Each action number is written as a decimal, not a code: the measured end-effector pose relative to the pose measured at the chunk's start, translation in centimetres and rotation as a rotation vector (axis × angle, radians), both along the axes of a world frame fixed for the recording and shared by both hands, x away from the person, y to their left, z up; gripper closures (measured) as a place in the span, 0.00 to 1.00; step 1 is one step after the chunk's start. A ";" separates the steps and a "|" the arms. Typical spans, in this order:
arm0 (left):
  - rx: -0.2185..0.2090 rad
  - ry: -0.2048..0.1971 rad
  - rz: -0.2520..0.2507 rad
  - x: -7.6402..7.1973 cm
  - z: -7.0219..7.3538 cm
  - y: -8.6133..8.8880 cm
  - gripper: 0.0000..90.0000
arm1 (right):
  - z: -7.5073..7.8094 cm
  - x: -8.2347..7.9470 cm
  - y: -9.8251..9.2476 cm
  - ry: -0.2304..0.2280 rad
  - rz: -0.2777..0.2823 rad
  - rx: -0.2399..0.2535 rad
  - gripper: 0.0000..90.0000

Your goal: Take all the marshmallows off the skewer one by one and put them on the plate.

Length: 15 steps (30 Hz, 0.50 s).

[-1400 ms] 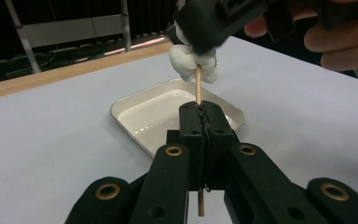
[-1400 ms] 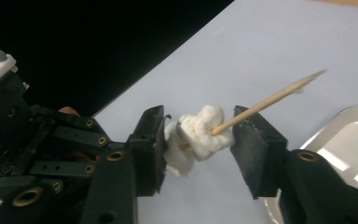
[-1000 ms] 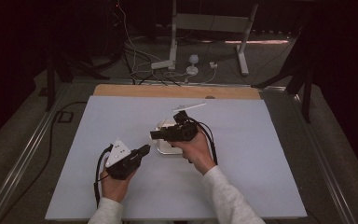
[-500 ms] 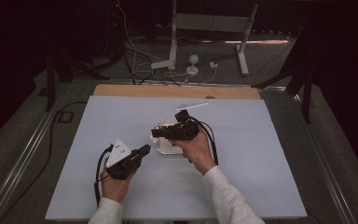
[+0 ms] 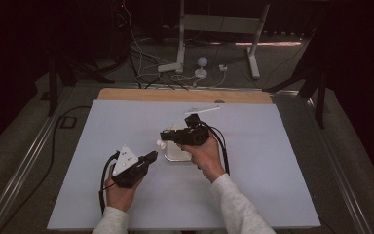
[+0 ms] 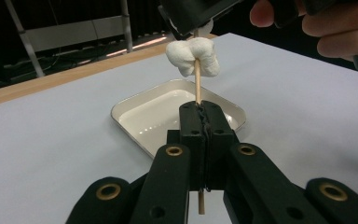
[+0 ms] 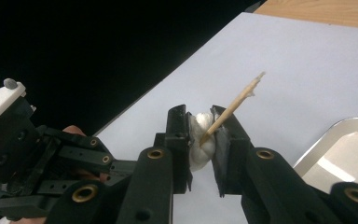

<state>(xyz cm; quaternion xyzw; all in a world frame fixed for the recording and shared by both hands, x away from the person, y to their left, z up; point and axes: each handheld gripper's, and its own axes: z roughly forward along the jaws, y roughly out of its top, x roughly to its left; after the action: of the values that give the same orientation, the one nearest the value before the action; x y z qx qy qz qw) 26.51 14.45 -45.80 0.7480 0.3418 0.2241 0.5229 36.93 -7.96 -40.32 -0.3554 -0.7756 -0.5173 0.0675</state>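
My right gripper (image 7: 204,135) has its two jaws pressed on the white marshmallow (image 7: 199,140), and they have just been closing on it, so the soft lump is squeezed between the pads. A thin wooden skewer (image 7: 233,106) goes through the marshmallow and its frayed tip sticks out past the jaws, up and to the right in the right gripper view. My left gripper (image 6: 200,112) is fully closed on the lower part of the same skewer (image 6: 197,86) and holds it nearly upright (a short end of the stick shows below the jaws). In the left gripper view the marshmallow (image 6: 192,56) sits high on the stick, above a shallow white tray (image 6: 135,109) that lies on the pale table sheet (image 6: 51,135). From the high view, I see both grippers near the middle of the table, the right one (image 5: 168,136) over the tray (image 5: 175,153), the left one (image 5: 152,157) just beside it.
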 end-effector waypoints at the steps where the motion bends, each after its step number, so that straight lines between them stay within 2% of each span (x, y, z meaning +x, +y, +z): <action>1: -0.001 -0.002 0.000 0.0 0.0 0.0 1.00 | 0.1 0.0 0.0 -0.004 -0.002 0.001 0.87; 15: 0.024 -0.021 0.011 -0.2 0.3 0.2 1.00 | 0.5 -0.1 0.0 -0.014 -0.046 0.028 0.89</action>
<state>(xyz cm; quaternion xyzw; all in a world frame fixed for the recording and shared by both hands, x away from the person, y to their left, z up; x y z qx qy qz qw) 26.31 14.61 -45.47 0.7499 0.3378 0.2390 0.5161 36.84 -7.95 -39.81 -0.3687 -0.7603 -0.5319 0.0551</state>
